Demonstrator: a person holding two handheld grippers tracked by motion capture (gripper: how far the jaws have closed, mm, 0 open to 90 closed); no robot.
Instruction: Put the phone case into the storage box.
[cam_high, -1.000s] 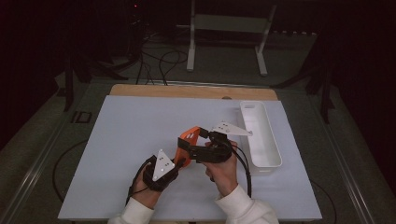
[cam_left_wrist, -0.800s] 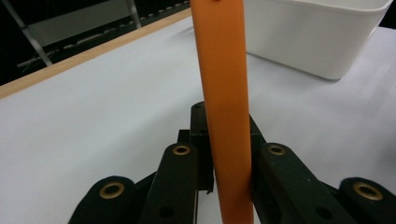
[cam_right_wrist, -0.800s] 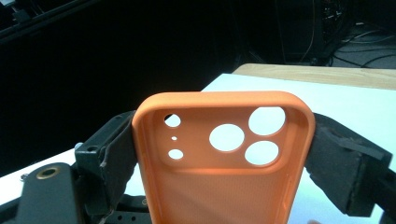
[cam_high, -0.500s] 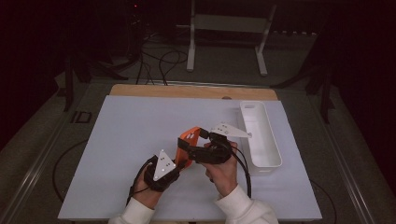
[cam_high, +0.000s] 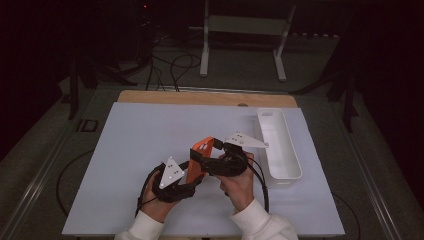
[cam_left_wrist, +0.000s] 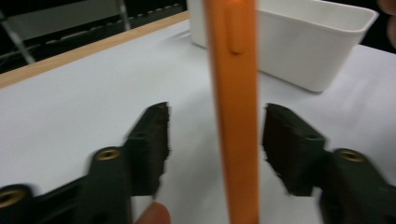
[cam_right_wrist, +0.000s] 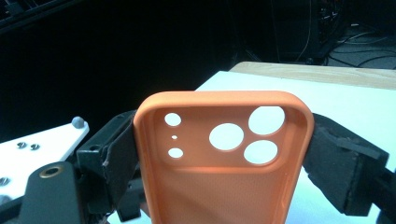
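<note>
An orange phone case (cam_high: 202, 150) with camera holes stands upright above the white mat. My right gripper (cam_high: 206, 161) is shut on it, and in the right gripper view its jaws (cam_right_wrist: 224, 140) press on both long sides of the case (cam_right_wrist: 224, 196). My left gripper (cam_high: 192, 176) sits just below and left of it. The left gripper view has the case (cam_left_wrist: 233, 116) edge-on between the left gripper's (cam_left_wrist: 217, 116) black jaws. These have just been opening, and a gap shows on each side, so they stand open.
A long white tray (cam_high: 277, 167) lies to the right of my hands, close to the right wrist. The white mat (cam_high: 140, 135) covers a wooden table (cam_high: 200, 97). A metal stand and cables sit on the dark floor beyond.
Both hands stay where they were. The left gripper's jaws have spread apart off the orange case, which the right gripper still holds.
</note>
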